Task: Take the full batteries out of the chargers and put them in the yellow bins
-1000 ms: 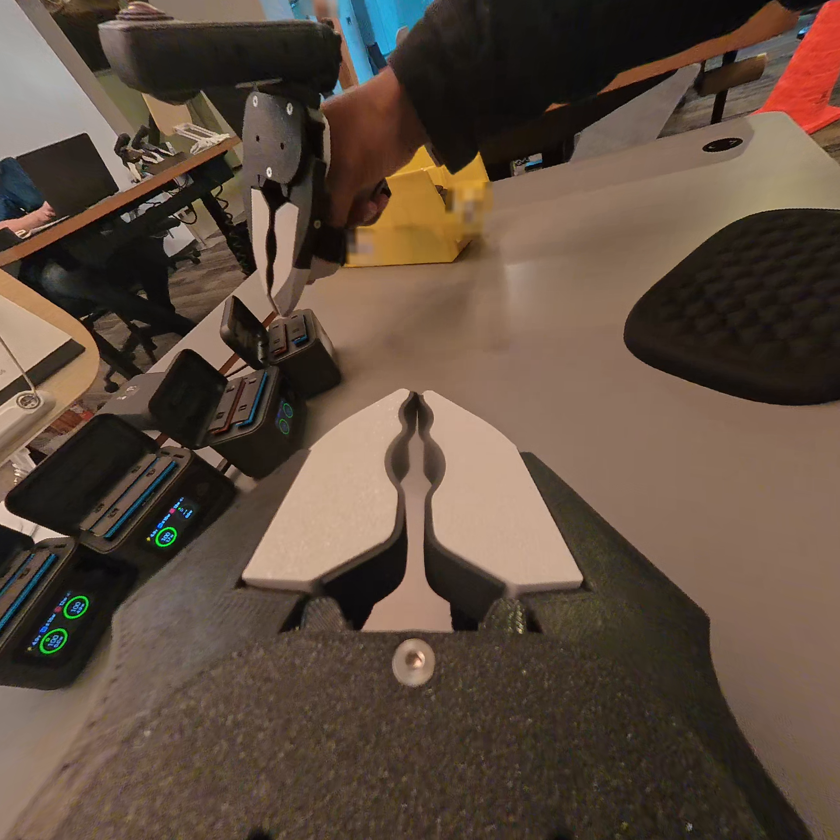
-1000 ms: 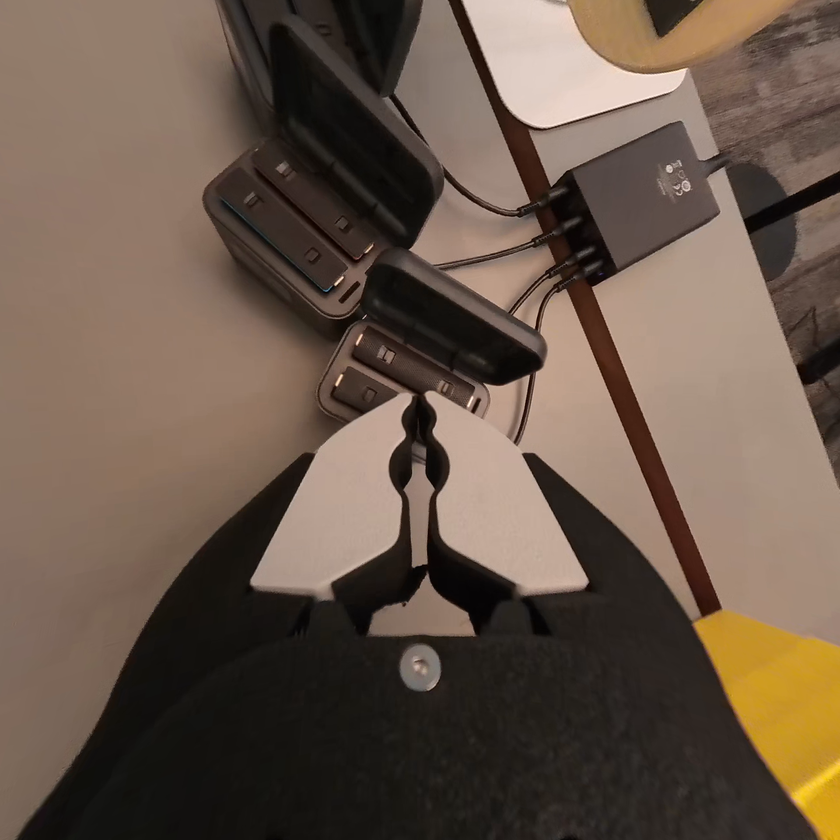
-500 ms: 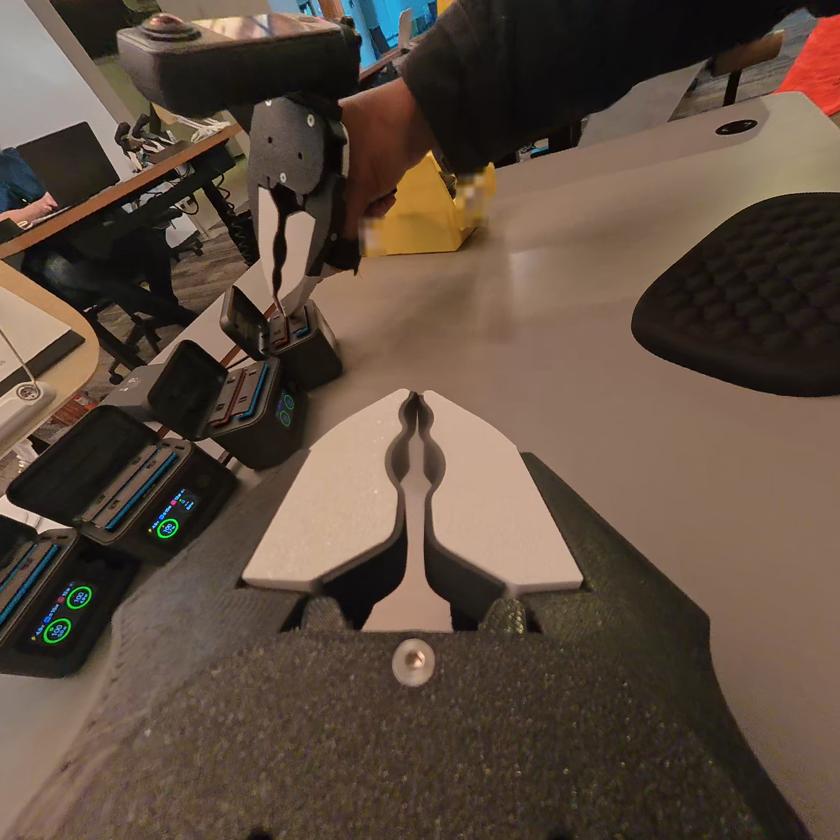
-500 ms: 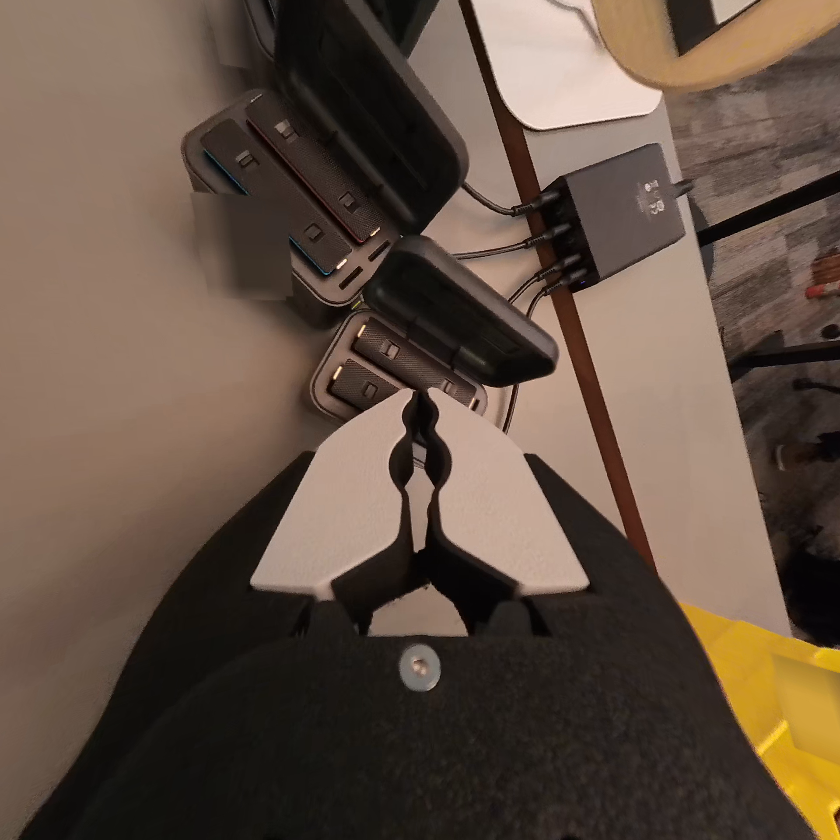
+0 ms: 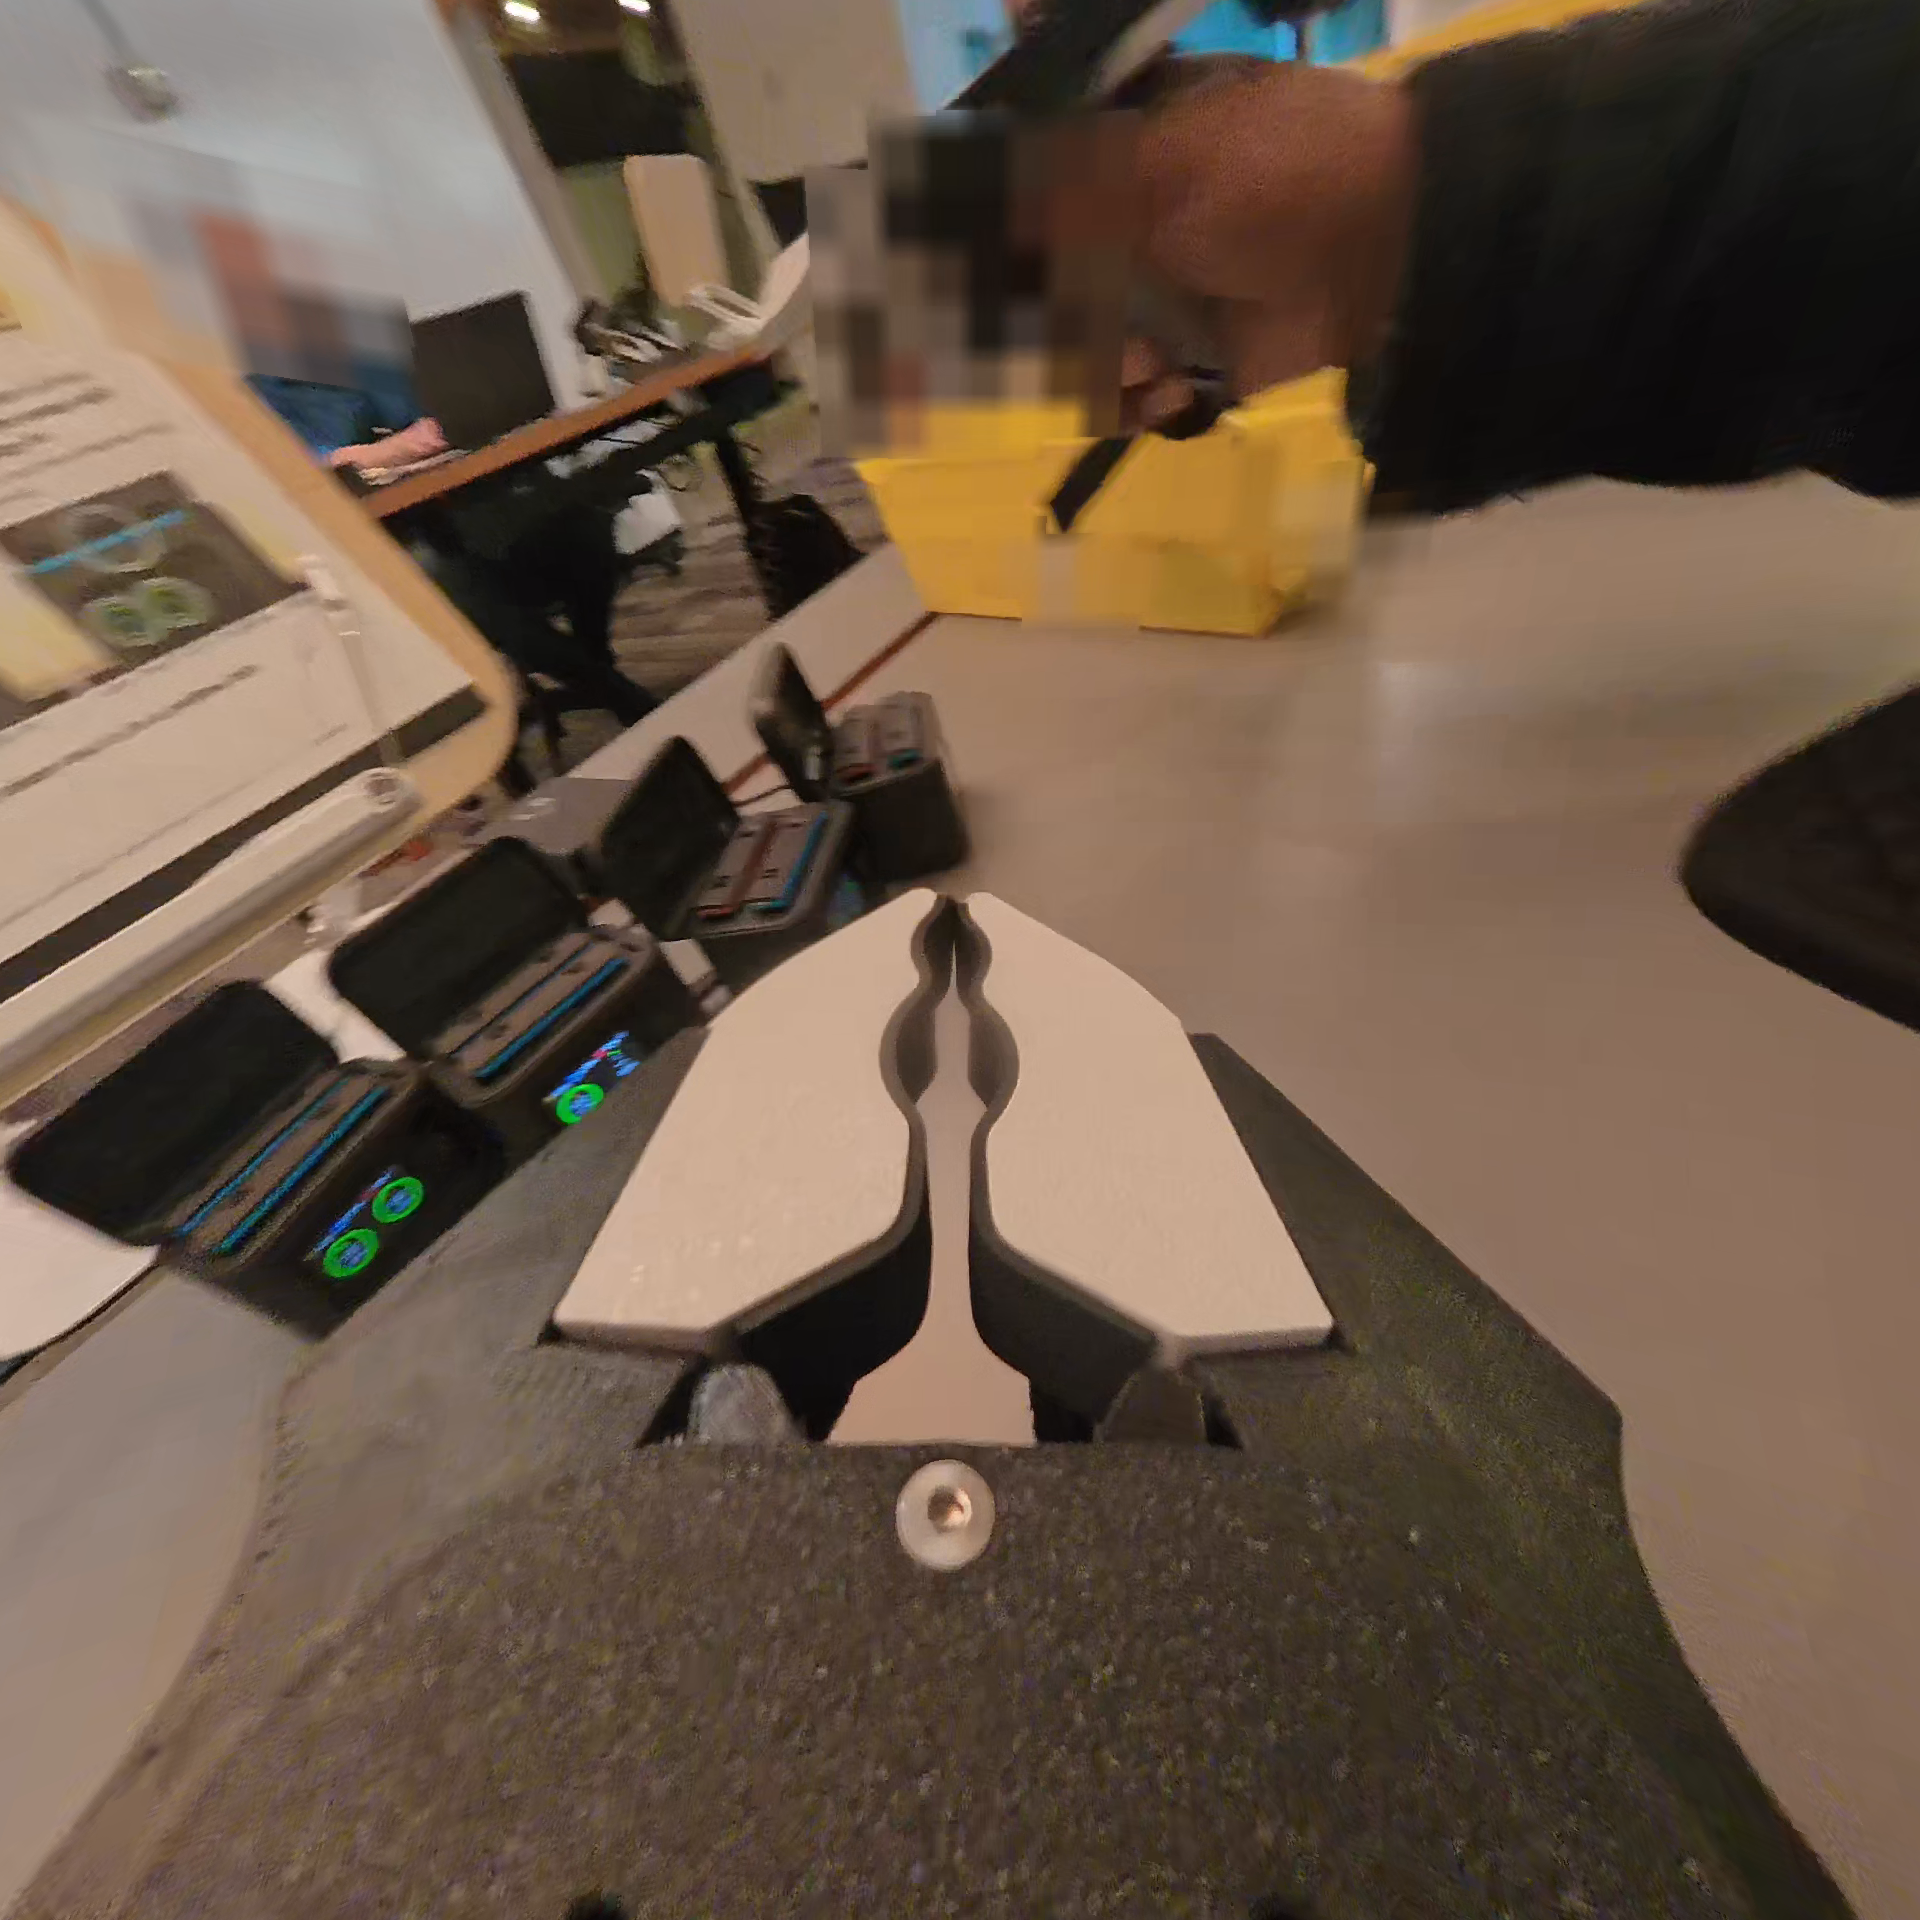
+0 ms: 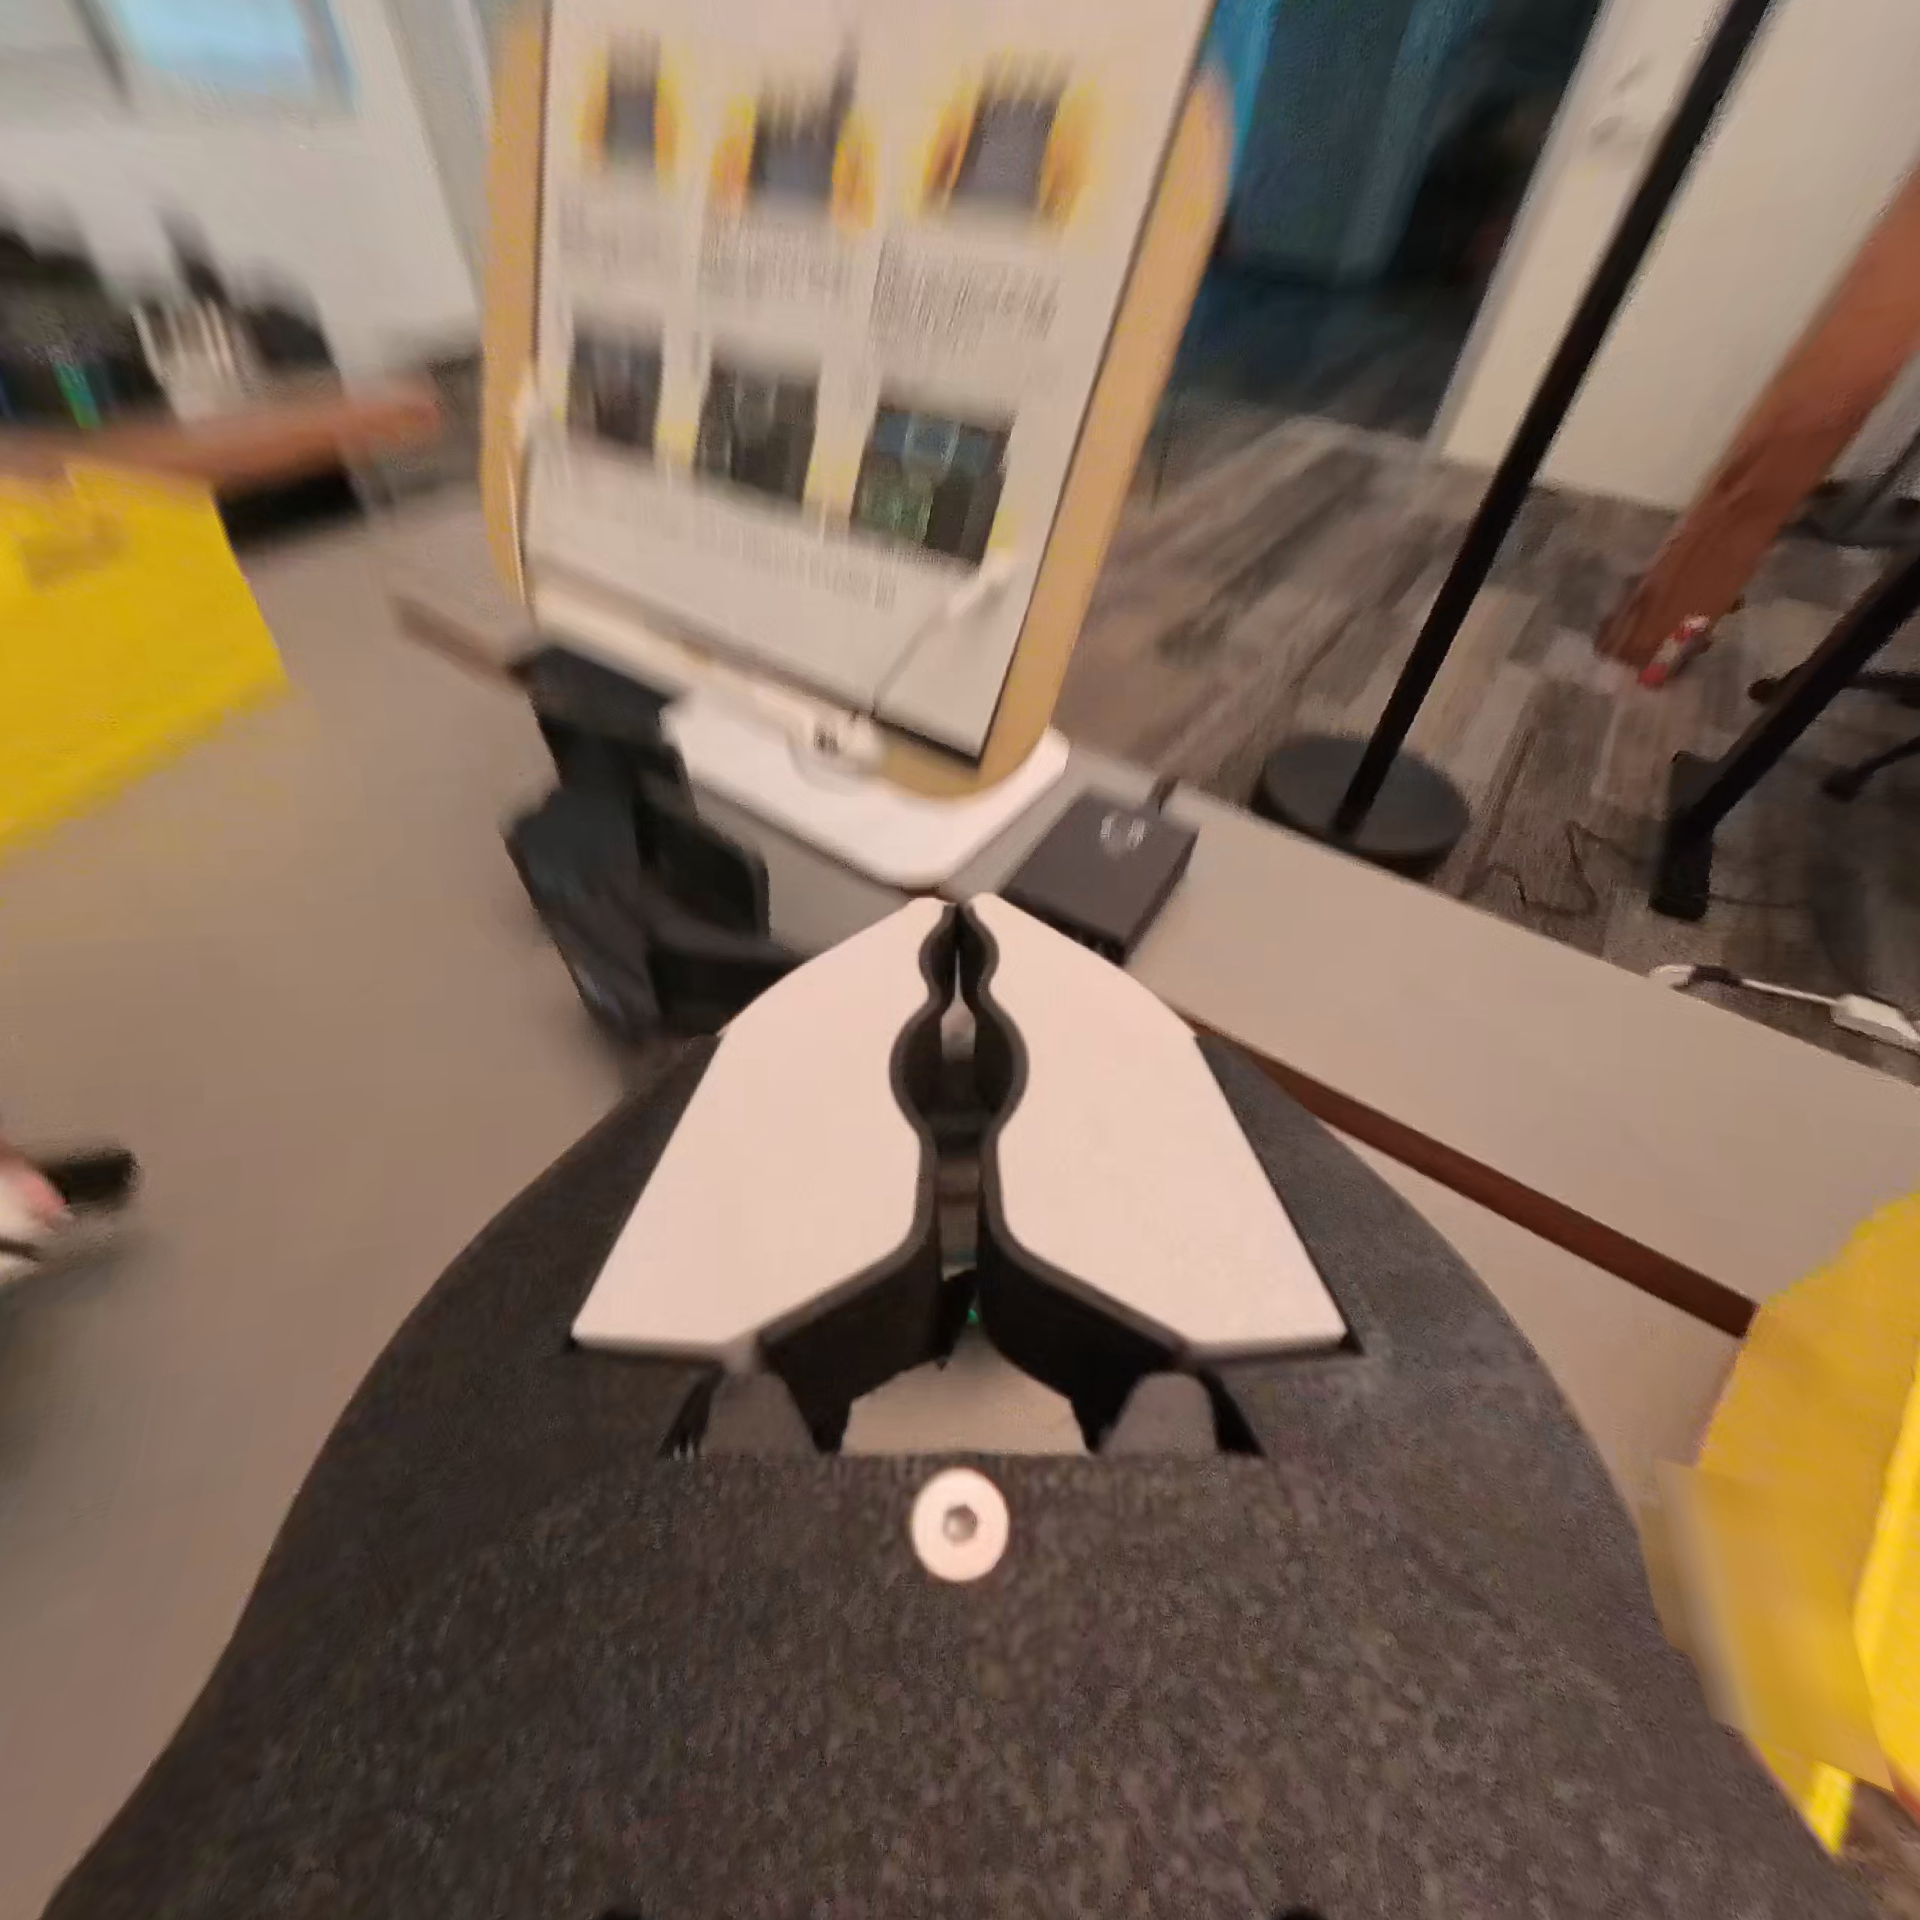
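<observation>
Lifting a battery [image 6: 951, 1132] out of the small charger [image 5: 899, 800], my right tongs [image 6: 956, 914] have swung up and away from it, clamped on that dark cell. They now seem to be over the yellow bin [image 5: 1164, 561], so I judge the drop comes next. My left tongs [image 5: 954, 909] stay pressed together, empty, above the worktop [image 5: 1351, 831]. Beside them, other chargers [image 5: 312, 1174] show green rings.
</observation>
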`<state>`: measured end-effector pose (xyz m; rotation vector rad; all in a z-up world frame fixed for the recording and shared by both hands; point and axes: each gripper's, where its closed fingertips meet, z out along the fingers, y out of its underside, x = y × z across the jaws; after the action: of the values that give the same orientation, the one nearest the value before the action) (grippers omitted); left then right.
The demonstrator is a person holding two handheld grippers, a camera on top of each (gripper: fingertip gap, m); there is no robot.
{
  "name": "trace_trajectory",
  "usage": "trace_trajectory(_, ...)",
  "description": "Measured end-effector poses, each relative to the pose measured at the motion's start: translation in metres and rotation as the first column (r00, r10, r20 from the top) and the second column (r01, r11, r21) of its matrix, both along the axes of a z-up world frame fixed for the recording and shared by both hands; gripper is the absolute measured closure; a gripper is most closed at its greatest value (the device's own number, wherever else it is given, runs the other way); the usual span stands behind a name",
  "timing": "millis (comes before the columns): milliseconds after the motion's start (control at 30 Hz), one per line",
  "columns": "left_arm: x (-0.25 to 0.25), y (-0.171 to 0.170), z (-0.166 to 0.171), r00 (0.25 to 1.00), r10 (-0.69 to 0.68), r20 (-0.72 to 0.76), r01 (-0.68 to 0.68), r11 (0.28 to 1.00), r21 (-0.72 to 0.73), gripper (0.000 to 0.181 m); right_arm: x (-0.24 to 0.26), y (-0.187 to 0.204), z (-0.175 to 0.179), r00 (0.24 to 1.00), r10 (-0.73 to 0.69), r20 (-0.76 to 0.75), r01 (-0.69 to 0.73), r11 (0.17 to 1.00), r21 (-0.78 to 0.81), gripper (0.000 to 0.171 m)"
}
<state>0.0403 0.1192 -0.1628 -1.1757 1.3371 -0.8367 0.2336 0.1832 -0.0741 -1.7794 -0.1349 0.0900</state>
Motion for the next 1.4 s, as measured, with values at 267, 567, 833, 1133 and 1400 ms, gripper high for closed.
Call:
trace_trajectory(267, -0.030, 0.056, 0.032, 0.955, 0.237, 0.178, -0.226, 0.971, -0.078, 0.181, -0.009, -0.067, 0.014, 0.960, -0.246, -0.133, 0.274, 0.921, 0.276, 0.171)
trace_trajectory(567, -0.056, 0.103, 0.034, 0.889, 0.400, 0.221, -0.386, 0.916, -0.106, 0.181, 0.004, -0.083, -0.040, 0.950, -0.310, -0.038, 0.308, 0.908, 0.284, 0.171)
trace_trajectory(833, -0.085, 0.146, 0.028, 0.819, 0.525, 0.230, -0.515, 0.851, -0.108, 0.181, 0.012, -0.078, -0.071, 0.942, -0.333, 0.036, 0.319, 0.925, 0.205, 0.171)
trace_trajectory(1133, -0.086, 0.146, 0.027, 0.821, 0.531, 0.208, -0.516, 0.847, -0.126, 0.181, 0.013, -0.078, -0.069, 0.948, -0.316, -0.034, 0.316, 0.929, 0.190, 0.171)
trace_trajectory(1400, -0.084, 0.145, 0.021, 0.827, 0.537, 0.166, -0.527, 0.844, -0.104, 0.181, 0.006, -0.079, -0.064, 0.954, -0.298, -0.026, 0.297, 0.934, 0.199, 0.171)
